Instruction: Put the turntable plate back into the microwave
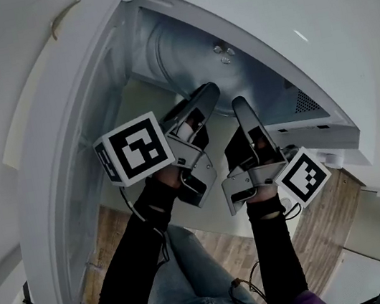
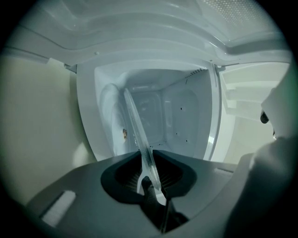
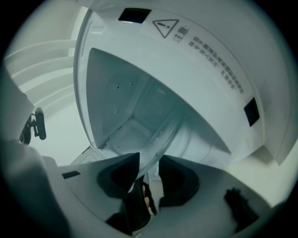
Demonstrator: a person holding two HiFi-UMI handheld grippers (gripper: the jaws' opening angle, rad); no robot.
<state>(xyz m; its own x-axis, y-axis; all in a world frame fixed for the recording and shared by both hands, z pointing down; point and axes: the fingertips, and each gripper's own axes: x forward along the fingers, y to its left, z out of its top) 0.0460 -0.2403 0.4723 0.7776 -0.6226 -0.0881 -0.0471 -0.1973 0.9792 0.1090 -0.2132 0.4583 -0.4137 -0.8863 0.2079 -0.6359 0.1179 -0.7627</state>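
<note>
Two grippers, left (image 2: 150, 155) and right (image 3: 149, 162), each pinch the thin rim of the round, clear glass turntable plate (image 2: 135, 121), which reaches partly inside the smooth white microwave (image 2: 186, 111).

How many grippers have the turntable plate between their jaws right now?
2. The left gripper pinches the turntable plate by its rim at the mouth of the microwave; the right gripper holds the rim on the plate's other side. Neither is hidden.
</note>
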